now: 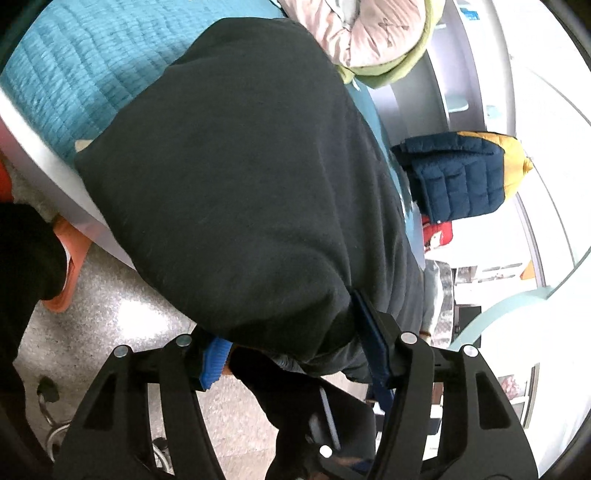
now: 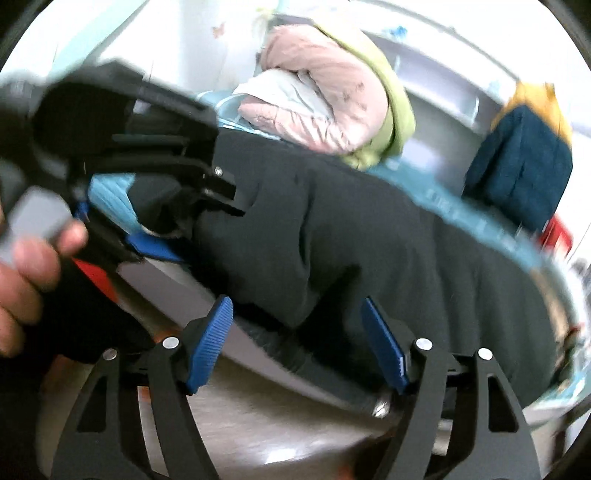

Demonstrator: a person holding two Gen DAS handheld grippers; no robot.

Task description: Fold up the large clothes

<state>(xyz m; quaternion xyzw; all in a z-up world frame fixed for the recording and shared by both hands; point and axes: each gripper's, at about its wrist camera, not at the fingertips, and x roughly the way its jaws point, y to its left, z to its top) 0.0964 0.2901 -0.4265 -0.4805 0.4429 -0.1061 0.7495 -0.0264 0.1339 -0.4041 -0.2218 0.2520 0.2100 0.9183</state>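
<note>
I have the black garment (image 1: 236, 177) bunched between the left gripper (image 1: 291, 354) jaws, which look closed on its edge; the right gripper (image 2: 295, 343) jaws are wide open, empty, just short of the hem. I'd grip a second corner before pulling taut. It drapes over the bed (image 1: 66, 74), beside a pink quilt (image 2: 317, 107), navy jacket (image 1: 458, 177) beyond.

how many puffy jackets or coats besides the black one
2: a pink and green puffer coat bundled on the teal bed cover beyond the black garment, and a navy and yellow quilted jacket off to the right. More may be hidden.
</note>
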